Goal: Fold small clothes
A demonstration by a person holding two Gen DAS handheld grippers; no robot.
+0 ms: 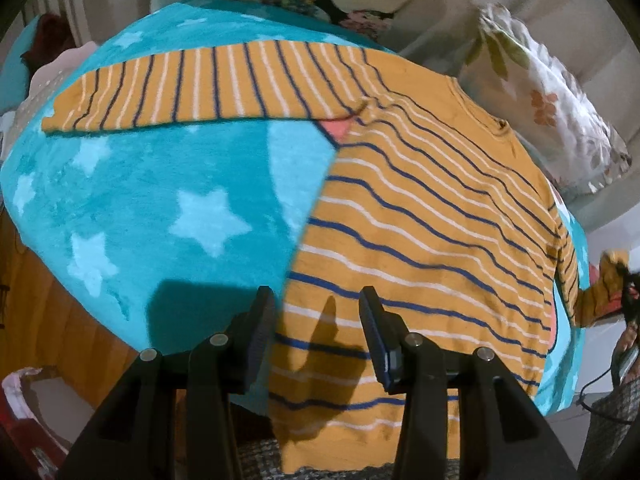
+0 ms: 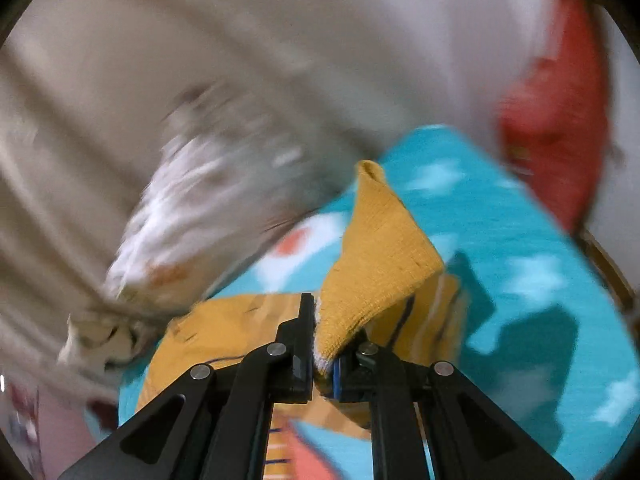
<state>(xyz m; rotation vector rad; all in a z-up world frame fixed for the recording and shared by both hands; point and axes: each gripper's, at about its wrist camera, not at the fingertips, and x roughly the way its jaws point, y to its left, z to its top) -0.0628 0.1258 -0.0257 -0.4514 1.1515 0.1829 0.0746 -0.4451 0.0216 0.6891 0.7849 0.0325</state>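
Observation:
A mustard sweater with navy and white stripes point(image 1: 420, 232) lies flat on a turquoise star blanket point(image 1: 160, 208). One sleeve point(image 1: 200, 84) stretches out to the left across the blanket. My left gripper point(image 1: 318, 320) is open and empty, hovering over the sweater's lower hem edge. My right gripper point(image 2: 324, 344) is shut on the cuff of the other sleeve point(image 2: 376, 264) and holds it lifted above the blanket point(image 2: 520, 280); that lifted sleeve also shows at the far right of the left wrist view point(image 1: 600, 292). The right wrist view is motion-blurred.
A floral pillow point(image 1: 560, 108) lies beyond the sweater's collar, against beige sofa cushions point(image 1: 460, 4). A red cloth point(image 2: 560, 120) sits past the blanket's far end. A wooden edge point(image 1: 48, 320) shows under the blanket at the left.

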